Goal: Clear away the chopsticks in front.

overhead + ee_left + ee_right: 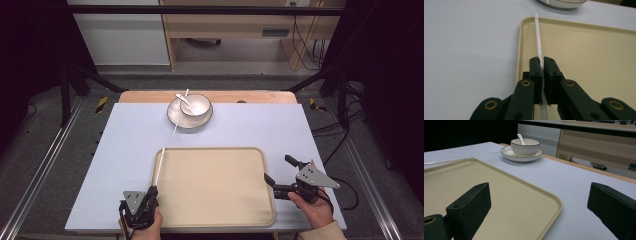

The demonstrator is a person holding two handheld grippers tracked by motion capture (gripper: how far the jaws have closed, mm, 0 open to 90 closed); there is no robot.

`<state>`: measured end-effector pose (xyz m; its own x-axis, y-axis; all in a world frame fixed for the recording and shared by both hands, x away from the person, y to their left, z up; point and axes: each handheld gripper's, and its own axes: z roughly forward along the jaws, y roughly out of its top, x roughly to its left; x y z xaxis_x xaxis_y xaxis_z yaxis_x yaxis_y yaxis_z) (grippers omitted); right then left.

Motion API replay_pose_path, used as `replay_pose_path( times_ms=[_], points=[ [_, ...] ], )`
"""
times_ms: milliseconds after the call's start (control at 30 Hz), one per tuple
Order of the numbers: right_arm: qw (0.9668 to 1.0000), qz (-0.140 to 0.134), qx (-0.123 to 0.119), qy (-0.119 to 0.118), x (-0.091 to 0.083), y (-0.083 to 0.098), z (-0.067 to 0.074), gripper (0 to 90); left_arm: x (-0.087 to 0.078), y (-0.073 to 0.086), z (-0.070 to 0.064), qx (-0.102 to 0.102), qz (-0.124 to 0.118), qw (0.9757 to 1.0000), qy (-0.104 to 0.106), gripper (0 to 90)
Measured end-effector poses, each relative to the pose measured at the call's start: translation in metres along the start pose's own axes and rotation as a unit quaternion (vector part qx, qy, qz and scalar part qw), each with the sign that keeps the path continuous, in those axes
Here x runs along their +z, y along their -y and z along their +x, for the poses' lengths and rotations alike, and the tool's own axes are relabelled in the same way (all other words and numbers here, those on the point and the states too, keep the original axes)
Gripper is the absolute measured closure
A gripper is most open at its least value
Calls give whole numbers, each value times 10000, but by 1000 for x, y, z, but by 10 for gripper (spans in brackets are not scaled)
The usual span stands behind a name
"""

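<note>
A white chopstick (pixel 539 45) is clamped between the closed jaws of the left gripper (pixel 541 67); in the left gripper view it runs from the pads toward 12 o'clock, along the left rim of the beige tray (pixel 584 62), with its far tip over the tray's far-left corner. In the high view the left gripper (pixel 150 192) sits at the tray's near-left corner, about 7 o'clock from the tray's centre, and the chopstick (pixel 159 167) extends from it toward 12 o'clock along the tray's (pixel 215 187) left edge. The right gripper (pixel 280 175), held in the person's right hand (pixel 312 207), stands just beside the tray's right edge at about 4 o'clock from its centre, jaws wide apart with nothing between them; the right gripper view shows the tray's corner (pixel 534 202) between the two jaws. At 12 o'clock from the tray, well apart from it, a white bowl (pixel 195 105) with a spoon (pixel 184 100) rests on a plate (pixel 176 117), and a second chopstick (pixel 180 112) lies across that plate. All stand on a pale blue-grey tabletop (pixel 125 140), whose far edge shows a wooden strip (pixel 150 96). Beyond it are grey floor (pixel 125 82), a wooden cabinet (pixel 225 25), black frame bars (pixel 80 75) and cables (pixel 310 50).
</note>
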<state>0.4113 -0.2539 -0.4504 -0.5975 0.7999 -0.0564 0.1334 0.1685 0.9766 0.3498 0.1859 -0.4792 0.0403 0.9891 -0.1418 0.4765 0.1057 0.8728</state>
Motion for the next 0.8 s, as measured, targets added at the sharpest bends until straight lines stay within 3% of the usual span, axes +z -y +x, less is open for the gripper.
replay_pose_path(
  times_ms=[800],
  points=[
    [10000, 41, -3, -18, 1, 1, 0, 53, 8, 8, 2, 64, 281, 9996, -79, 850]
  ],
)
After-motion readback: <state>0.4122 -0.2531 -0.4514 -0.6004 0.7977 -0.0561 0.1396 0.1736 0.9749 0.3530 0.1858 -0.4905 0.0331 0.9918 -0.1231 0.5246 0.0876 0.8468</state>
